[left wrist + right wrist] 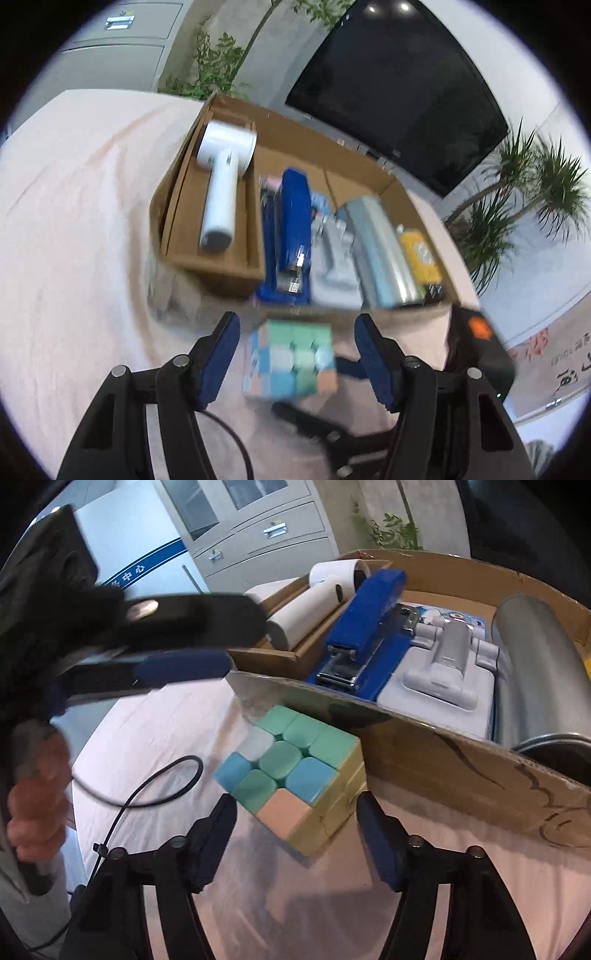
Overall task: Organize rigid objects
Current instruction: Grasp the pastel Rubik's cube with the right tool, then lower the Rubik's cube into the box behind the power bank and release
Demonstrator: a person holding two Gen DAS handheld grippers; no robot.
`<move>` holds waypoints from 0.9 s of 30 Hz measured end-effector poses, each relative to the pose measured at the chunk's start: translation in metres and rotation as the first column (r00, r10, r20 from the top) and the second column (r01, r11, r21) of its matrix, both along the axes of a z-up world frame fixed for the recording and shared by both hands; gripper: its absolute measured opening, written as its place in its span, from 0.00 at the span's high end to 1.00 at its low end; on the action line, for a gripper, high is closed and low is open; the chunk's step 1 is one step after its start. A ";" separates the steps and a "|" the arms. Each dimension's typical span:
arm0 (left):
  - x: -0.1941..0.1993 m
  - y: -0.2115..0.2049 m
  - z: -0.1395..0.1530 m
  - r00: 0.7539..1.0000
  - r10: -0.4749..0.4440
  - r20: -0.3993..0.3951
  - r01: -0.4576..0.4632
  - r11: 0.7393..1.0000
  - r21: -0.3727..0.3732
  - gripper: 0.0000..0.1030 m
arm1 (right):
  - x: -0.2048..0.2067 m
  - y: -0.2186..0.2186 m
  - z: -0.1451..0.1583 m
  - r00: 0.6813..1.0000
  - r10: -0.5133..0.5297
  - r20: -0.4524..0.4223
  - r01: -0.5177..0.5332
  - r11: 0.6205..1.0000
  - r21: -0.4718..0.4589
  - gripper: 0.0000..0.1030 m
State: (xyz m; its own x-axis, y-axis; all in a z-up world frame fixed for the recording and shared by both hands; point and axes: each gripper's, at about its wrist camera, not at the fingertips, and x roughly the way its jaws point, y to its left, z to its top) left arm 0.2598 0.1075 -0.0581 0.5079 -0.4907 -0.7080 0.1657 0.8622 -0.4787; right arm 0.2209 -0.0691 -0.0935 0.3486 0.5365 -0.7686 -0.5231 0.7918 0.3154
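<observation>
The puzzle cube [291, 775] is sitting on the pink tabletop [155, 734], touching the cardboard box [461, 760]. The right tool [295, 814] is waiting just in front, fingers apart. The left tool [295, 354] is hanging above it, fingers apart too.

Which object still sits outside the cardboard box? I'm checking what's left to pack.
The pastel puzzle cube, on the pink cloth against the cardboard box; the blue stapler and others lie inside.
</observation>
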 end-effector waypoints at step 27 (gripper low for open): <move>0.172 -0.071 0.054 0.997 -0.069 -0.023 0.068 0.996 -0.054 0.55 | 0.168 -0.049 0.095 0.993 0.075 0.088 -0.065 0.991 -0.116 0.49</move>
State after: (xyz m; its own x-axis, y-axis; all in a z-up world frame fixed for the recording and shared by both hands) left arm 0.4316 0.0368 -0.0042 0.4546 -0.5612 -0.6917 0.2114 0.8224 -0.5282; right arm 0.3887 -0.1184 0.0018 0.3848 0.4739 -0.7921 -0.6011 0.7799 0.1746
